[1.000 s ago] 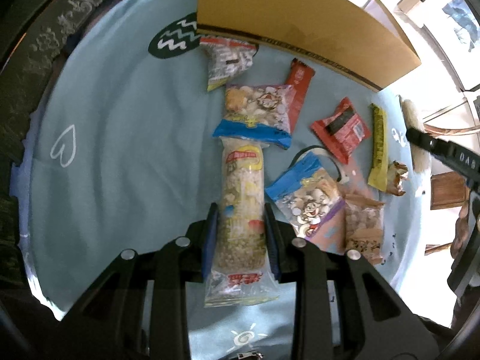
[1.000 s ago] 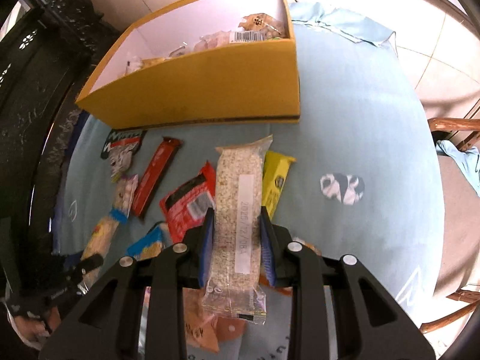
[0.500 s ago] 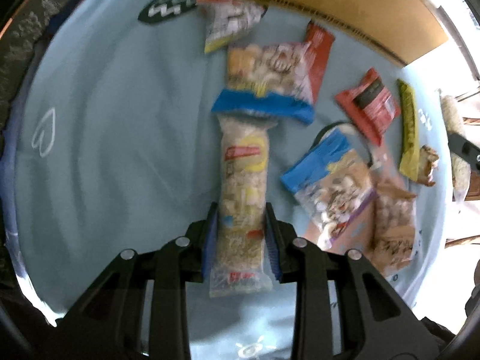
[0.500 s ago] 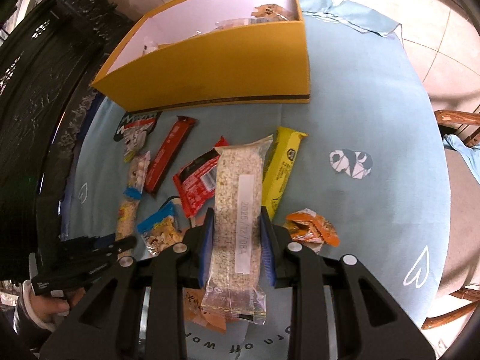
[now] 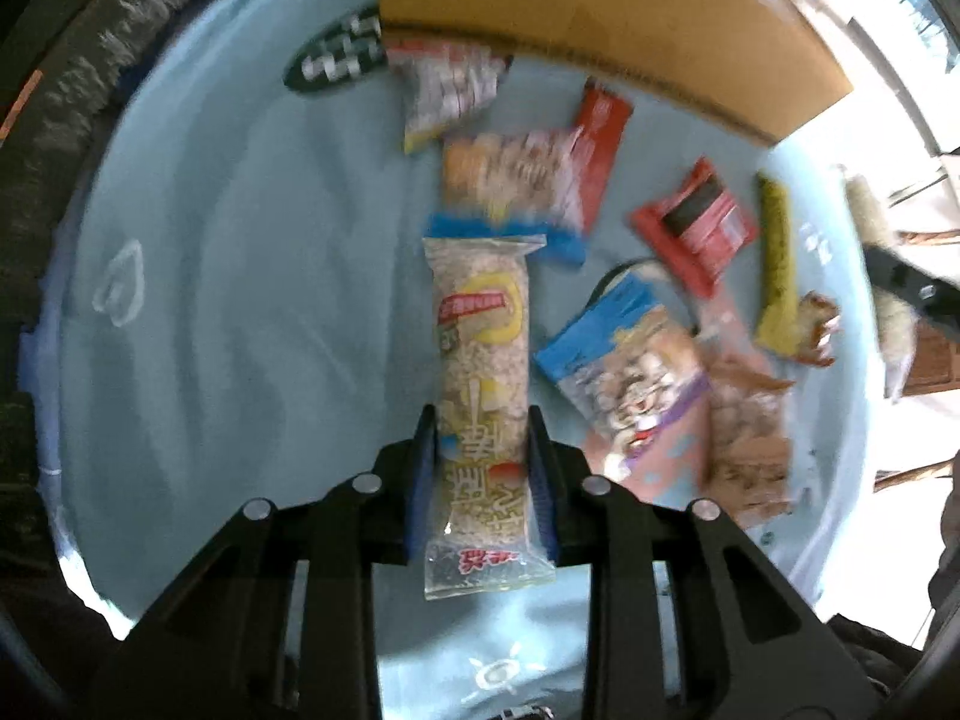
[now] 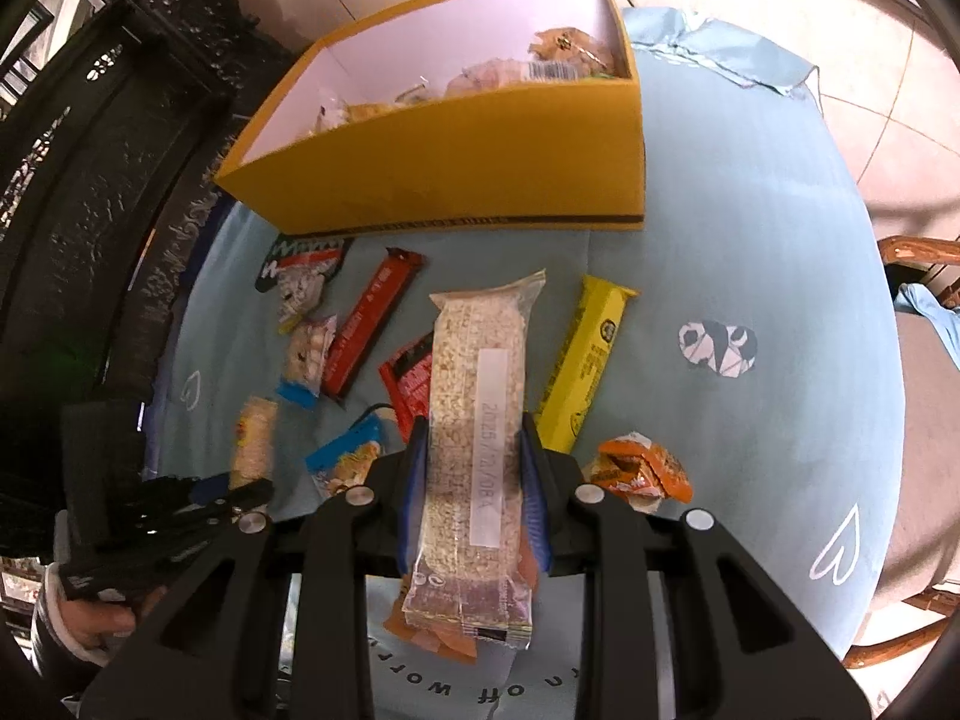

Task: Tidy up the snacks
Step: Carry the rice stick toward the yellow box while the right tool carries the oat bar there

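Left gripper [image 5: 483, 468]: clamped on puffed-rice bar with yellow label [image 5: 480, 372], blue pads pinching its near end.
Left bar axis: lengthwise along the fingers, far end toward the yellow cardboard box [image 5: 600, 18]; printed face up.
Right gripper [image 6: 474, 474]: clamped on clear-wrapped puffed-rice bar [image 6: 477, 414], date strip facing the camera.
Right bar axis: lengthwise along the fingers, far end toward the box, tilted slightly right.
Table: light blue cloth [image 6: 750, 228]; loose snacks include a yellow bar [image 6: 585, 372], a red bar [image 6: 369, 330], an orange packet [image 6: 645, 471].
Right view only: box interior, snack packets already inside; left gripper at lower left.
Left view only: box outer wall, interior hidden; picture motion-blurred.
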Tool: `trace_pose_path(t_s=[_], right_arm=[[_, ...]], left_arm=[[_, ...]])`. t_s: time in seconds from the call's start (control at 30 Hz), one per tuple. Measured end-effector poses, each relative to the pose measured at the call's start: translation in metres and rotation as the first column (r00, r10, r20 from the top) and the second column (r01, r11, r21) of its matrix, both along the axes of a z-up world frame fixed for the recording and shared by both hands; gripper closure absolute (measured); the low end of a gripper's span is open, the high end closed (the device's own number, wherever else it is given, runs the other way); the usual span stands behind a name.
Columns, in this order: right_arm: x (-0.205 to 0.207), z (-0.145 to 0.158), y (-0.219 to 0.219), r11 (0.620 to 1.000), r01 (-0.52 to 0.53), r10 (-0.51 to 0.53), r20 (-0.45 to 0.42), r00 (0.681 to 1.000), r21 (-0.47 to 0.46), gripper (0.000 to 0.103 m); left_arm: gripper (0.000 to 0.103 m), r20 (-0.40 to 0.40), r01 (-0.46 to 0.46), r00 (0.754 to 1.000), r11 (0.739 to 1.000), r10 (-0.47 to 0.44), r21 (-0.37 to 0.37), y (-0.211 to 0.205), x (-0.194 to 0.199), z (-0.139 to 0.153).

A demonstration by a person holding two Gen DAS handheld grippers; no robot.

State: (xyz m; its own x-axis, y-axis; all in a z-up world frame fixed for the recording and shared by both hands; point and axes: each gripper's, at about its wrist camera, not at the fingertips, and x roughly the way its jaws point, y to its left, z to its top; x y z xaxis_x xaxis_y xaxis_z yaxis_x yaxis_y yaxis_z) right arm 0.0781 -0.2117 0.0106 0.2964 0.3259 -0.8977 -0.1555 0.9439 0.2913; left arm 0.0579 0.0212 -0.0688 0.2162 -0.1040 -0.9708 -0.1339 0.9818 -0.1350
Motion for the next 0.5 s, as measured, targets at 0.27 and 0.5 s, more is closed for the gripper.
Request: trace_pose_path(t_s=[0.27,0.5], right_arm=[[0.01,0.03,0.006,0.999,-0.015,0.012,0.06,0.998,0.048,0.074],[0.037,0.061,-0.004,0.996,0.02,-0.032,0.146,0.989,0.083,0.074]], left_arm=[[0.075,0.179,0.013,0.984,1.0,-0.01,-0.017,-0.001,0.01,0.08],[0.075,0.272,0.028,0.962,1.0,-0.028,0.003,-0.003,0.054,0.123]])
